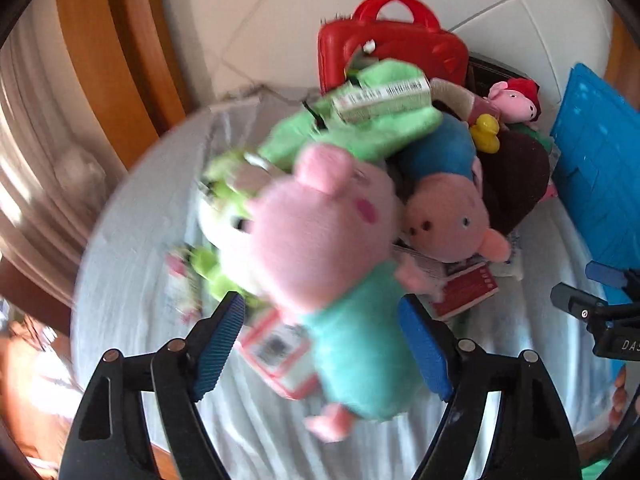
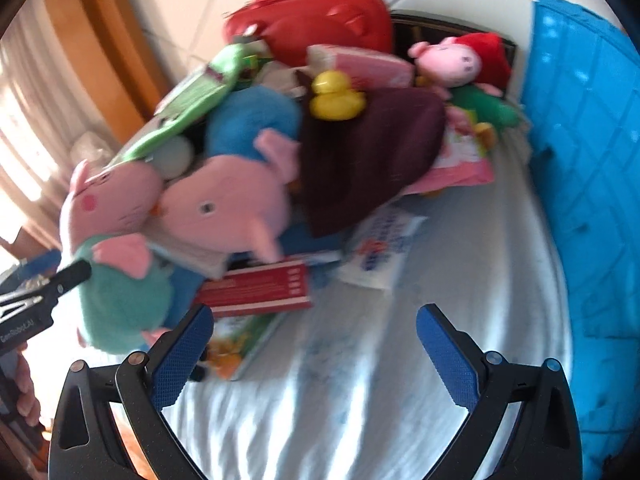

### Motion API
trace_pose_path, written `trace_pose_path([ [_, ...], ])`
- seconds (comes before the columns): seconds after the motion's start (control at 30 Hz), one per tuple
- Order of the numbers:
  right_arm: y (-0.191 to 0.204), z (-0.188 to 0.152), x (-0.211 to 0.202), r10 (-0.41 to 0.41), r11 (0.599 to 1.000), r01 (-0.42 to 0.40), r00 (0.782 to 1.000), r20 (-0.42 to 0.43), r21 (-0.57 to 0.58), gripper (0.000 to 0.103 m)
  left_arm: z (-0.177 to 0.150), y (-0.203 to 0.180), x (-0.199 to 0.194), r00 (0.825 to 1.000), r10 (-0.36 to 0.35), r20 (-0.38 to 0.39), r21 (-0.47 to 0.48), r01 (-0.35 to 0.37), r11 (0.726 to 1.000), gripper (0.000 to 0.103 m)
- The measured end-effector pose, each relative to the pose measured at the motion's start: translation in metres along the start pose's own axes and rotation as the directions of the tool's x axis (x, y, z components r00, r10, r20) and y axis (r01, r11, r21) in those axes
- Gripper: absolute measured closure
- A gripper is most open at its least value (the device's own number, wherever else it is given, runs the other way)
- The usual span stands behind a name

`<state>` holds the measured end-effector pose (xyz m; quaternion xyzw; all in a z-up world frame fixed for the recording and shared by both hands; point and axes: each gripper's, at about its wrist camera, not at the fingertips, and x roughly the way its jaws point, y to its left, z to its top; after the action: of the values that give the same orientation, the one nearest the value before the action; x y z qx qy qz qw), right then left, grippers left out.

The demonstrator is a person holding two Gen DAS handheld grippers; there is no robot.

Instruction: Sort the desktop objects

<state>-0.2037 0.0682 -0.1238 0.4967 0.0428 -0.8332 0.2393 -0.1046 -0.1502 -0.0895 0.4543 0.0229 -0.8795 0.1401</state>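
A pink pig plush with a teal body (image 1: pixel 352 344) lies between the fingers of my left gripper (image 1: pixel 320 348). The right pad is against it; the left pad stands apart from it over a pink card (image 1: pixel 280 352). The right wrist view shows the same plush (image 2: pixel 120 300) at the left edge of the pile, with a black finger (image 2: pixel 74 274) of the left gripper at its side. My right gripper (image 2: pixel 316 352) is open over bare pale cloth (image 2: pixel 400 400), with nothing between its pads. A red box (image 2: pixel 256 288) lies just ahead of its left finger.
The pile on the round table holds a bigger pig plush (image 1: pixel 448 216), a green frog plush (image 1: pixel 224 200), a maroon cloth (image 2: pixel 360 160), a yellow duck (image 2: pixel 336 96) and a red case (image 2: pixel 320 12). A blue crate (image 2: pixel 592 160) stands at the right edge.
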Motion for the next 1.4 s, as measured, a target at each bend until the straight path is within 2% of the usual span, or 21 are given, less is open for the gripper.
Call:
trace_pose_path([
  [0.07, 0.017, -0.006, 0.003, 0.027, 1.0, -0.027, 1.0, -0.007, -0.003, 0.0, 0.001, 0.012, -0.002, 1.0, 0.008, 0.017, 0.053, -0.008, 0.999, 0.024],
  [0.13, 0.036, -0.015, 0.005, 0.05, 0.999, -0.05, 0.999, -0.007, 0.017, 0.0, 0.002, 0.026, 0.004, 0.999, -0.019, 0.025, 0.11, 0.016, 0.994, 0.024],
  [0.23, 0.068, -0.028, 0.007, 0.088, 0.992, -0.088, 0.996, 0.002, 0.089, 0.0, -0.001, 0.044, 0.016, 0.999, -0.041, 0.006, 0.184, 0.039, 0.982, 0.024],
  [0.3, 0.092, -0.034, 0.011, 0.132, 0.983, -0.133, 0.991, 0.012, 0.126, 0.0, -0.008, 0.054, 0.021, 0.997, -0.076, 0.004, 0.22, 0.074, 0.973, 0.024],
  [0.4, 0.128, -0.039, 0.023, 0.137, 0.98, -0.138, 0.99, 0.011, 0.146, 0.0, -0.012, 0.067, 0.028, 0.995, -0.099, -0.007, 0.263, 0.098, 0.96, 0.024],
  [0.5, 0.15, -0.043, 0.044, 0.177, 0.965, -0.173, 0.984, -0.003, 0.195, 0.0, -0.012, 0.076, 0.028, 0.992, -0.128, -0.005, 0.29, 0.124, 0.949, 0.024],
  [0.53, 0.154, -0.043, 0.051, 0.168, 0.968, -0.163, 0.986, -0.011, 0.194, 0.004, -0.011, 0.078, 0.027, 0.99, -0.138, -0.003, 0.296, 0.133, 0.946, 0.024],
  [0.57, 0.159, -0.042, 0.057, 0.099, 0.981, -0.094, 0.995, -0.021, 0.17, 0.023, -0.009, 0.079, 0.026, 0.989, -0.148, -0.001, 0.301, 0.141, 0.943, 0.024],
  [0.63, 0.159, -0.041, 0.054, 0.045, 0.99, -0.042, 0.999, -0.018, 0.138, 0.032, -0.005, 0.077, 0.023, 0.985, -0.173, 0.008, 0.313, 0.162, 0.936, 0.024],
  [0.67, 0.157, -0.04, 0.048, 0.028, 0.992, -0.027, 1.0, -0.007, 0.127, 0.042, -0.003, 0.074, 0.021, 0.982, -0.19, 0.013, 0.321, 0.176, 0.931, 0.024],
  [0.7, 0.155, -0.039, 0.036, -0.048, 0.995, 0.047, 0.999, 0.011, 0.09, 0.046, -0.001, 0.07, 0.019, 0.978, -0.209, 0.017, 0.327, 0.192, 0.925, 0.024],
  [0.73, 0.154, -0.039, 0.027, -0.135, 0.99, 0.134, 0.99, 0.029, 0.05, 0.061, 0.001, 0.066, 0.016, 0.972, -0.233, 0.021, 0.333, 0.213, 0.919, 0.024],
  [0.77, 0.15, -0.04, 0.02, -0.204, 0.979, 0.203, 0.978, 0.042, 0.024, 0.068, 0.004, 0.061, 0.013, 0.966, -0.258, 0.025, 0.342, 0.234, 0.91, 0.024],
  [0.8, 0.143, -0.04, 0.015, -0.251, 0.968, 0.251, 0.967, 0.044, 0.009, 0.07, 0.008, 0.053, 0.011, 0.959, -0.282, 0.029, 0.355, 0.254, 0.9, 0.024],
  [0.93, 0.1, -0.046, 0.016, -0.193, 0.976, 0.193, 0.981, -0.013, 0.099, 0.069, 0.016, 0.019, 0.009, 0.944, -0.328, 0.034, 0.418, 0.285, 0.863, 0.022],
  [1.0, 0.091, -0.048, 0.017, -0.166, 0.974, 0.167, 0.986, -0.017, 0.152, 0.069, 0.018, 0.005, 0.012, 0.945, -0.325, 0.031, 0.447, 0.278, 0.85, 0.021],
  [1.13, 0.08, -0.053, 0.013, -0.117, 0.966, 0.107, 0.993, 0.028, 0.237, 0.069, 0.009, -0.008, 0.02, 0.954, -0.3, -0.021, 0.487, 0.272, 0.83, 0.021],
  [1.27, 0.078, -0.057, 0.004, -0.068, 0.969, 0.045, 0.994, 0.088, 0.244, 0.067, -0.002, 0.004, 0.011, 0.96, -0.28, -0.025, 0.496, 0.255, 0.83, 0.021],
  [1.33, 0.085, -0.05, 0.004, -0.047, 0.977, 0.025, 0.994, 0.098, 0.213, 0.068, -0.006, 0.013, -0.002, 0.962, -0.273, -0.005, 0.482, 0.242, 0.842, 0.021],
  [1.4, 0.094, -0.046, 0.005, -0.016, 0.984, -0.002, 0.995, 0.098, 0.177, 0.068, -0.008, 0.022, -0.015, 0.956, -0.292, 0.002, 0.441, 0.261, 0.859, 0.02],
])
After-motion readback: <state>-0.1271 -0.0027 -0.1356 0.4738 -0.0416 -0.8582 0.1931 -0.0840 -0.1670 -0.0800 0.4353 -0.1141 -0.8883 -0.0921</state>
